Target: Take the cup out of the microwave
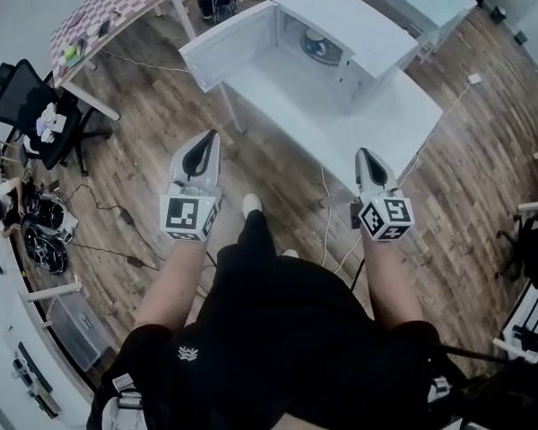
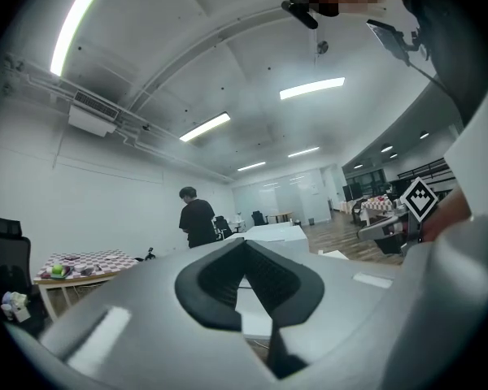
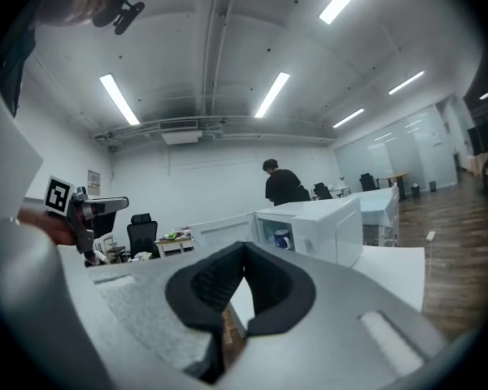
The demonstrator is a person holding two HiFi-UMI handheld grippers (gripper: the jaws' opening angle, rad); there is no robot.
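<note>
The small blue-and-white cup (image 3: 282,239) stands inside the boxy white microwave (image 1: 345,27), towards the back of its cavity. The white microwave door (image 1: 226,50) is swung wide open to the left. The microwave sits at the far end of a white rectangular table (image 1: 359,119) on a brown wooden plank floor (image 1: 152,124).

The person stands in front of the table with 2 grippers held out level, both well short of the microwave. The left gripper (image 1: 209,140) has its grey fingers closed tip to tip with nothing between them. The right gripper (image 1: 362,154) is likewise closed on nothing, its black pads meeting at the tip.

A table with a red-checked cloth (image 1: 117,5) and a black office chair (image 1: 16,86) stand off to the left. A person in dark clothes (image 3: 285,187) stands beyond the microwave.
</note>
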